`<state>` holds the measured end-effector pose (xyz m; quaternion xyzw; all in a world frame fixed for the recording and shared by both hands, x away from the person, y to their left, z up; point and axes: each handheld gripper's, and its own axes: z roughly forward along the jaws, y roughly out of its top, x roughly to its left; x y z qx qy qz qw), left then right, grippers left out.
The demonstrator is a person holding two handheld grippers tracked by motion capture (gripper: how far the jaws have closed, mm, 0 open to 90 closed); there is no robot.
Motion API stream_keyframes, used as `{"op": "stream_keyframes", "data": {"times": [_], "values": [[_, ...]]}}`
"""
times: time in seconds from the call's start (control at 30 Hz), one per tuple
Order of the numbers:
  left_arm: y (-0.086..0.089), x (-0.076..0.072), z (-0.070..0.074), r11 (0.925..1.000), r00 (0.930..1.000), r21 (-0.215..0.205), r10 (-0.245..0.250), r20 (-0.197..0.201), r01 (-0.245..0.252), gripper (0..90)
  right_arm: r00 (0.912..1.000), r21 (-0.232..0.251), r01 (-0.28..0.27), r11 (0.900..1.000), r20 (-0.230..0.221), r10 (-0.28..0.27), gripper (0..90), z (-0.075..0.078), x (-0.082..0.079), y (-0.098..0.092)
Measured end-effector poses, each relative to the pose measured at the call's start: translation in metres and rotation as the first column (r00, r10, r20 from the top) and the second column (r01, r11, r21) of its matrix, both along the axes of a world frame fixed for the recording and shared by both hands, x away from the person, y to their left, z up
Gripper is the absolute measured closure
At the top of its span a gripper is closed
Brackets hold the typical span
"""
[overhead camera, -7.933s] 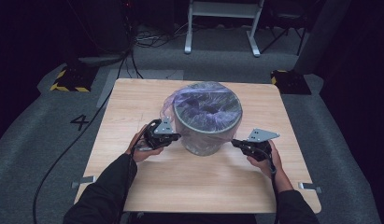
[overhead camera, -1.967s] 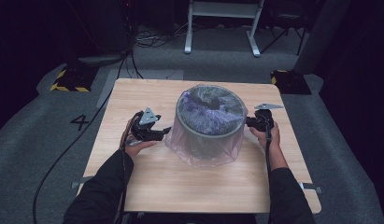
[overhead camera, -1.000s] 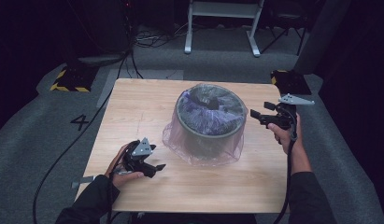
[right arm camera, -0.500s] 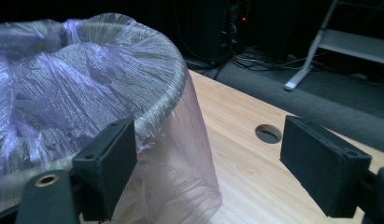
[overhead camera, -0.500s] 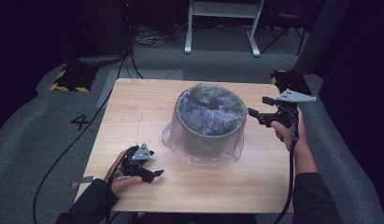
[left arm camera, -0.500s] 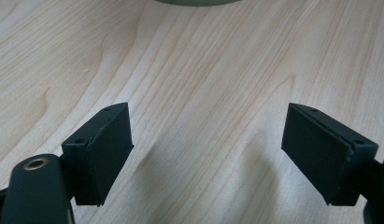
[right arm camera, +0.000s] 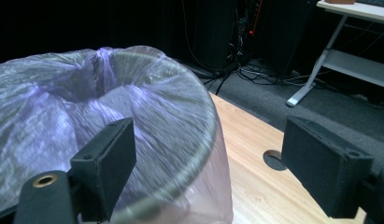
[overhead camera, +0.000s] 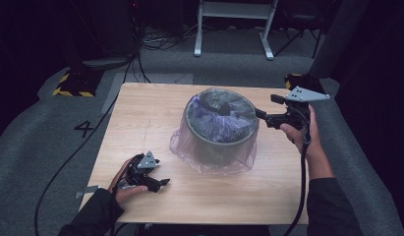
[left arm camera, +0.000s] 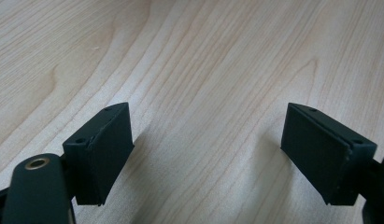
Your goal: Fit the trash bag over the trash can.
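Observation:
A round grey bin (overhead camera: 216, 129) stands in the middle of the wooden table (overhead camera: 140, 113). A translucent purple bag (overhead camera: 209, 160) lines it and drapes over its rim and down its sides. My right gripper (overhead camera: 266, 106) is open and hangs in the air just right of the rim, pointing at the bin. In the right gripper view its jaws (right arm camera: 208, 163) are wide apart, with the bagged rim (right arm camera: 133, 121) behind the left one and nothing between them. My left gripper (overhead camera: 160, 174) rests open near the table's front left corner. Bare wood lies between its jaws (left arm camera: 208, 154).
A round cable hole (right arm camera: 275, 160) sits in the tabletop beyond the bin. A white-legged frame (overhead camera: 234, 29) stands behind the table, and a hazard-striped base (overhead camera: 74, 83) is on the floor at the back left. Cables trail from both grippers.
My right gripper has risen a little beside the bin's rim and stays open. The left gripper has barely moved at the front left corner.

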<state>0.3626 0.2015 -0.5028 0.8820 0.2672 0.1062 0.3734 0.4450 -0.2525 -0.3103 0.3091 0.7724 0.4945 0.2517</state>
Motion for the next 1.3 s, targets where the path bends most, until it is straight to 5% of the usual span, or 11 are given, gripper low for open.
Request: {"op": "stream_keyframes", "data": {"times": [0.33, 0.63, 0.87, 1.3], "values": [[0.000, 0.002, -0.001, 1.0000, 1.0000, 0.003, -0.003, -0.003, 0.003, 14.8, 0.9969, -0.034, -0.079, 0.996, -0.009, 0.078, 21.7, 0.013, 0.003, 0.035], [0.000, 0.002, -0.002, 1.0000, 1.0000, 0.004, 0.000, -0.003, 0.000, 14.4, 0.9924, -0.092, -0.118, 0.989, -0.046, 0.114, 22.0, 0.009, 0.008, 0.066], [0.000, 0.002, -0.002, 1.0000, 1.0000, 0.004, -0.001, -0.003, 0.001, 14.4, 0.9807, -0.148, -0.188, 0.971, -0.081, 0.178, 32.8, 0.002, 0.006, 0.078], [0.000, 0.002, -0.002, 1.0000, 1.0000, 0.004, -0.001, -0.001, 0.001, 14.4, 0.9653, -0.216, -0.232, 0.948, -0.170, 0.198, 34.2, -0.010, 0.010, 0.089]]}}
